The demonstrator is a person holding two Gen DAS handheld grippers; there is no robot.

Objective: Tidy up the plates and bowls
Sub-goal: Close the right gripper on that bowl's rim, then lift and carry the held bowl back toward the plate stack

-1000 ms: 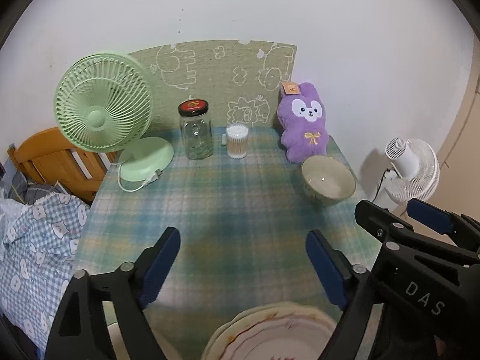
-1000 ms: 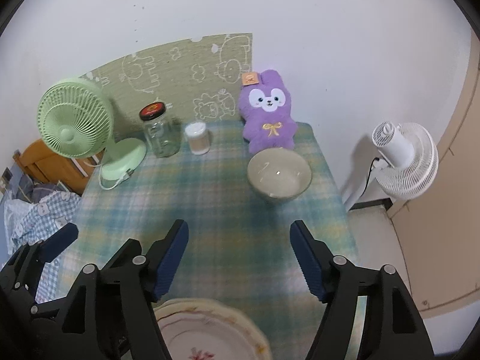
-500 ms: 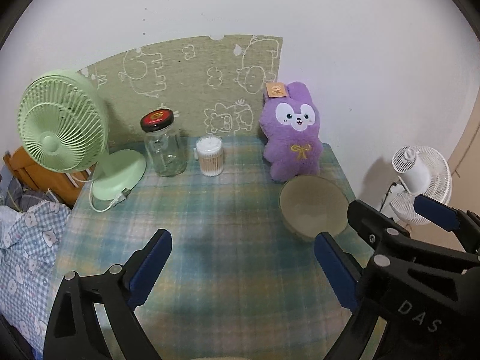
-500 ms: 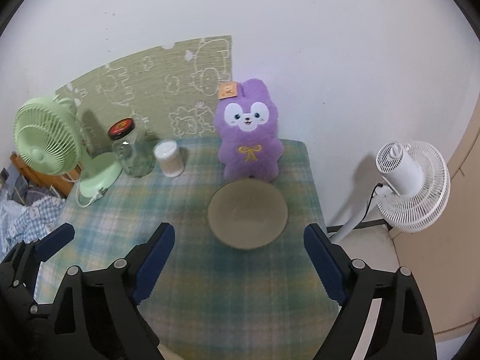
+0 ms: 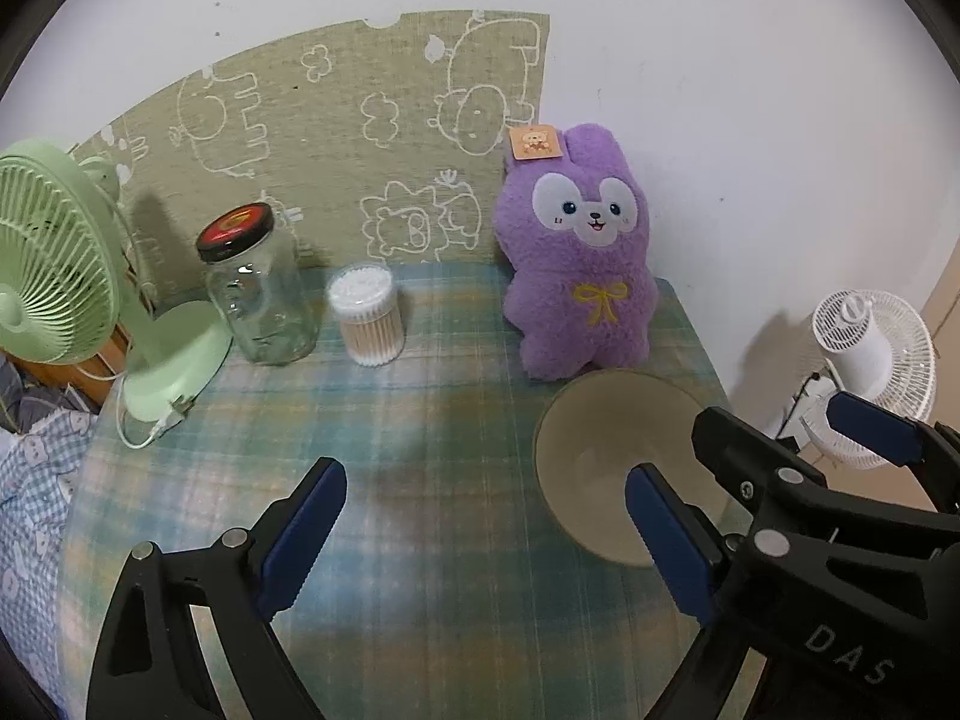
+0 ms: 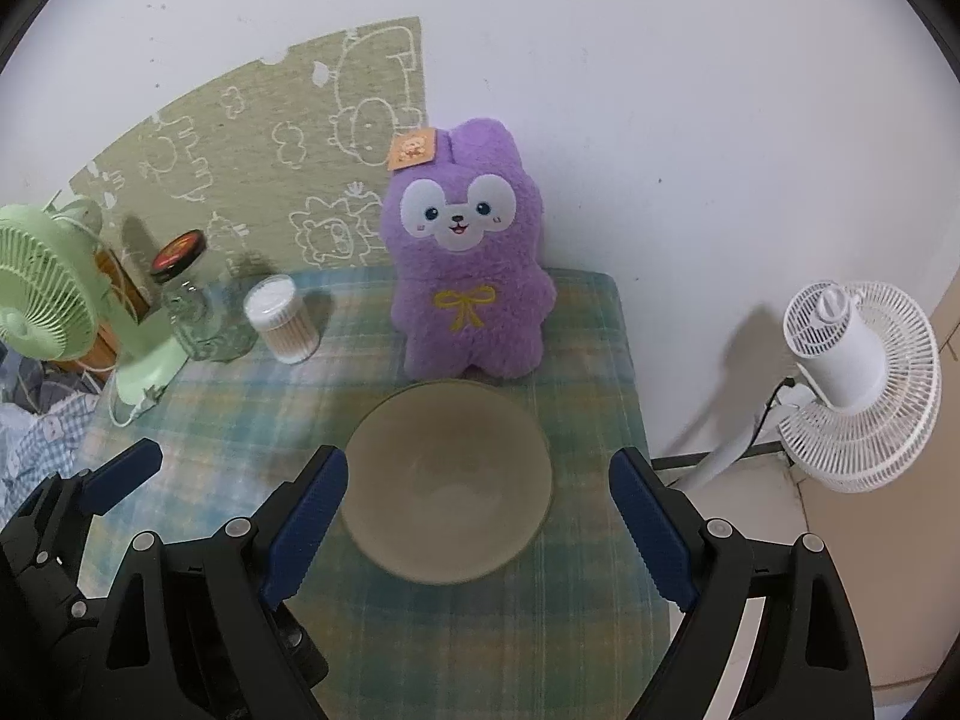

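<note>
open lane: bare checked cloth [image 5: 432,480] at frame centre | blocked right: bowl [image 6: 447,480] with purple plush [image 6: 468,264] just behind | blocked upper left: green fan [image 5: 54,264], glass jar [image 5: 258,294], swab tub [image 5: 369,315] ranged along wall

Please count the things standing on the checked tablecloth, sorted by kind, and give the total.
Bowl: 1
Plush toy: 1
Glass jar: 1
Cotton swab tub: 1
Green fan: 1
Total: 5
</note>
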